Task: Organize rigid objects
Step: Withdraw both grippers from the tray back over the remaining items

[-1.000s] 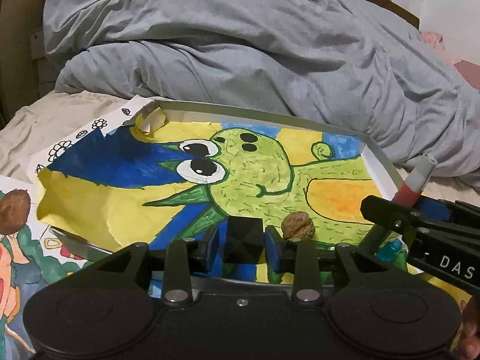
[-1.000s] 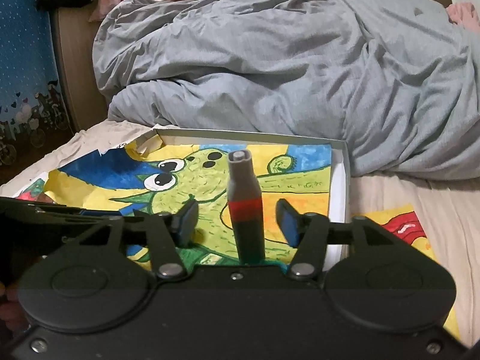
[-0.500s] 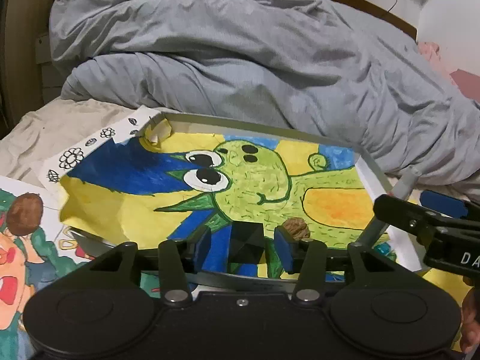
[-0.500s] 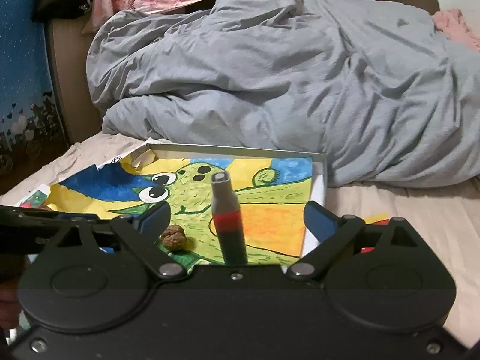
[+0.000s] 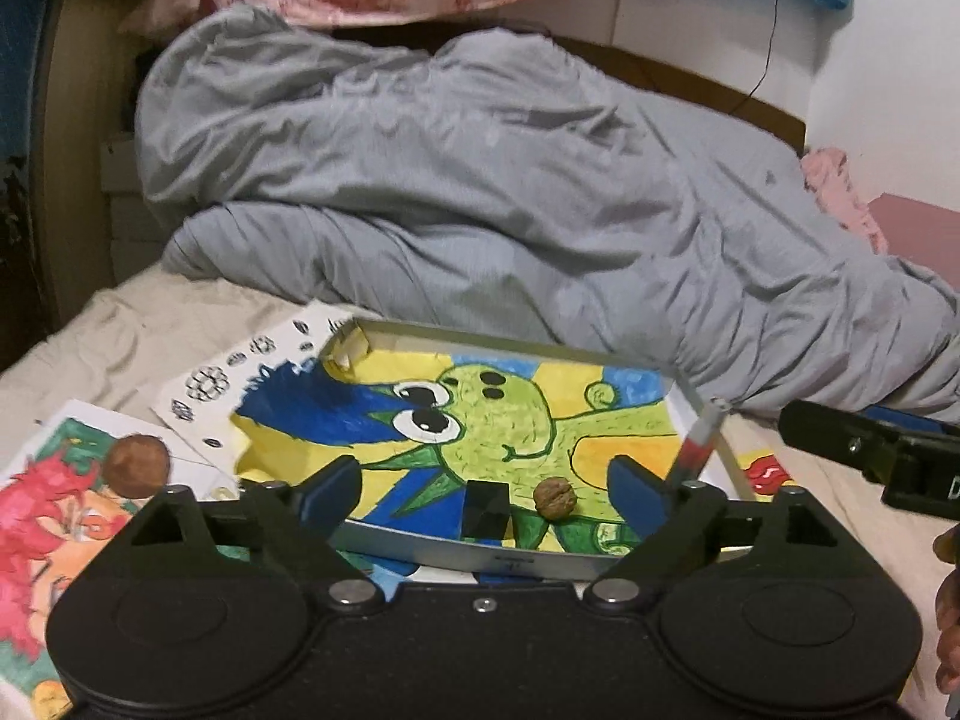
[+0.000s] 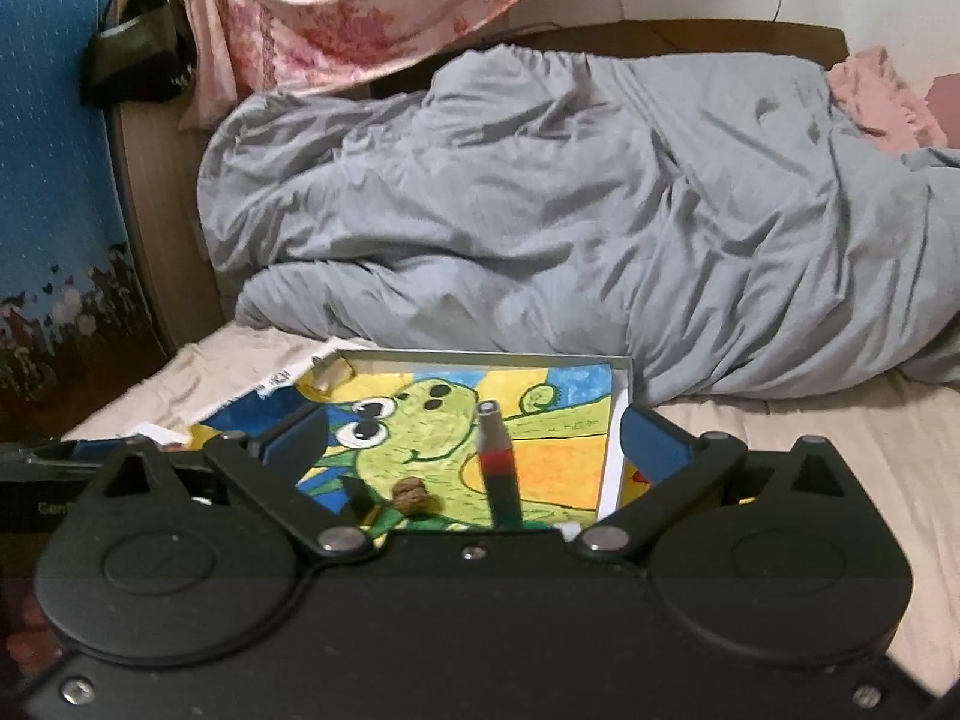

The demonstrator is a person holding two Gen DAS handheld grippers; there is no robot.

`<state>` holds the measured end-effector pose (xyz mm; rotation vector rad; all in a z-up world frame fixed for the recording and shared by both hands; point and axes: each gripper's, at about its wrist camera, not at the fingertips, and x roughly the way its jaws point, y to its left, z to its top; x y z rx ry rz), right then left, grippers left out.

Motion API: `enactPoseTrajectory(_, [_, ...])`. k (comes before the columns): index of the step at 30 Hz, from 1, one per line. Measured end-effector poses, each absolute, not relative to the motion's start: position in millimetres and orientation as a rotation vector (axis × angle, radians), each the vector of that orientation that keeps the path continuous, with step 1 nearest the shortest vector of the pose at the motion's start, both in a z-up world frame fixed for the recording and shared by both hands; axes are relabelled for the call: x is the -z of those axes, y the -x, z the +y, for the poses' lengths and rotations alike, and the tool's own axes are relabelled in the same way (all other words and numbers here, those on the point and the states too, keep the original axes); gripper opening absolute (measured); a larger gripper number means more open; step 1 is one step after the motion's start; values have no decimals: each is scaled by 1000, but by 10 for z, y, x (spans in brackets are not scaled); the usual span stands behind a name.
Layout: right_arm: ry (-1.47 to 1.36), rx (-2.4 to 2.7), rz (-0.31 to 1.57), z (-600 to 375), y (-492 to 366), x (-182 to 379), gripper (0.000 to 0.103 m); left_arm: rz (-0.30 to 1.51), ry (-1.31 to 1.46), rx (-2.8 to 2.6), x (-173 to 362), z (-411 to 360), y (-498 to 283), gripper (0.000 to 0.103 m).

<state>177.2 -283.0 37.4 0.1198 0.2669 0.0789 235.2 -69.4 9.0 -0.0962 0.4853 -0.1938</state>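
Both jaws just spread wide, left hand-held gripper (image 5: 483,489) off black block (image 5: 485,510), right hand-held gripper (image 6: 474,450) off marker (image 6: 498,468)

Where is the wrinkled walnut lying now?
The walnut lies inside the tray, on the green drawing near its front edge, just right of the black block in the left wrist view.

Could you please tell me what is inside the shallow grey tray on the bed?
The shallow grey tray holds a green-monster drawing, wrinkled walnut, black block and grey-red marker. The drawing covers its floor.
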Motion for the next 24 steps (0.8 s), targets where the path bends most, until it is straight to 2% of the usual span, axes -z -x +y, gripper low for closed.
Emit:
enactPoseTrajectory(3, [-114, -65, 249, -2787, -1532, -417, 103, 457, 95, 180, -170, -655, -2125, 101])
enactPoseTrajectory(6, [-113, -50, 235, -2752, -1289, -422, 103, 436, 100, 175, -230, -598, -1879, 102])
enactPoseTrajectory(24, [-130, 72, 228, -2493, 82, 13, 103, 419, 44, 133, -80, -294, -719, 102])
